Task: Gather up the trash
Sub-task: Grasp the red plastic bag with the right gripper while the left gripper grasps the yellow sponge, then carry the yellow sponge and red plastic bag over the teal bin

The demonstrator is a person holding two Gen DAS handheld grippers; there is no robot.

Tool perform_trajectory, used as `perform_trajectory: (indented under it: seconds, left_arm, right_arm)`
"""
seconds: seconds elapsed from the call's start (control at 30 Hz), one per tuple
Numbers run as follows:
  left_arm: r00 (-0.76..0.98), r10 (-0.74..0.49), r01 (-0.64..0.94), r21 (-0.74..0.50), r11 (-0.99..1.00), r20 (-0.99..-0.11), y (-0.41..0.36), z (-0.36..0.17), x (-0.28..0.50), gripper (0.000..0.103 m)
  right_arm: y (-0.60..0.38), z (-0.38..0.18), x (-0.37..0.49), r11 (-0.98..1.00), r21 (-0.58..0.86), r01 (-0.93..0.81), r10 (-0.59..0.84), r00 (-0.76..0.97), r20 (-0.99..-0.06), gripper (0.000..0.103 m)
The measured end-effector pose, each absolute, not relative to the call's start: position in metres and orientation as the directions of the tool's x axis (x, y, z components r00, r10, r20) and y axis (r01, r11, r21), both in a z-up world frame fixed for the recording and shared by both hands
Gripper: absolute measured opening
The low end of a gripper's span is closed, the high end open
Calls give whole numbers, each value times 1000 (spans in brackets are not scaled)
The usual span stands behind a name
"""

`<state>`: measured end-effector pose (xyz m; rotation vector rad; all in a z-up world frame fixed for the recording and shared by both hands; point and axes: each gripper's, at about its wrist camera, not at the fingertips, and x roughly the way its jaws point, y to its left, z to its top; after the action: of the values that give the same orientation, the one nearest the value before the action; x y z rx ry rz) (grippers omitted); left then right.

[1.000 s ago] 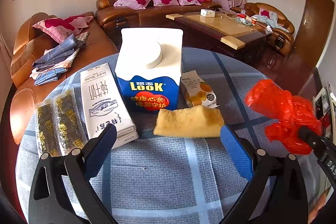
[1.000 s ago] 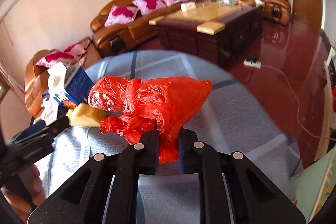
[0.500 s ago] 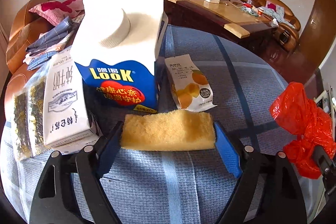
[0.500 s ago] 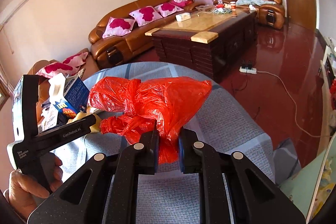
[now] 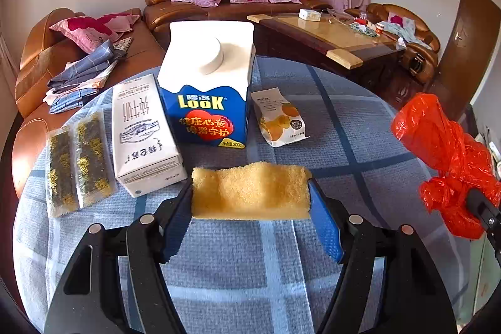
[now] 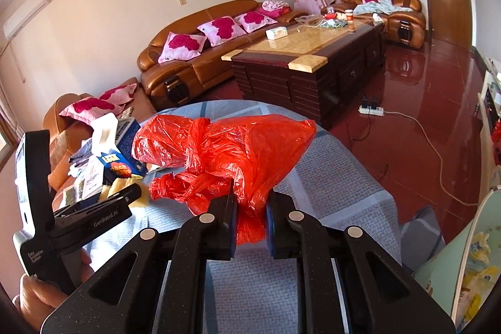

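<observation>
The left gripper (image 5: pixel 250 208) now pinches the yellow sponge (image 5: pixel 250 194) btwn its blue pads (image 5: pixel 324 227). Half a sec ago the sponge sat loose on the table w/ the pads just beside its ends; now they press in and the sponge looks a bit lifted. So one bit of trash is picked up, I think.

Just past it stand the blue milk box (image 5: pixel 208 86) and the white carton (image 5: pixel 142 133), w/ a snack pack (image 5: pixel 280 118) close by.

Off to the right, the right gripper (image 6: pixel 250 221) still squeezes the red bag (image 6: pixel 231 149), same as before. The bag looks bunched up, not open, so the sponge can't go in yet.
</observation>
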<state>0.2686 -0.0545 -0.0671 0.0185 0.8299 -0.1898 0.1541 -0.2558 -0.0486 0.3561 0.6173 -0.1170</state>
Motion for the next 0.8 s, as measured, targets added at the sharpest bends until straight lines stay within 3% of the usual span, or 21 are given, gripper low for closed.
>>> perform_trajectory:
  seconds: [0.8]
  left_arm:
    - [711,-105,94,-54,994,-696,4,-56,140,69]
  right_arm:
    - [-207,-42,60,954,275,119,60,823,-565,15]
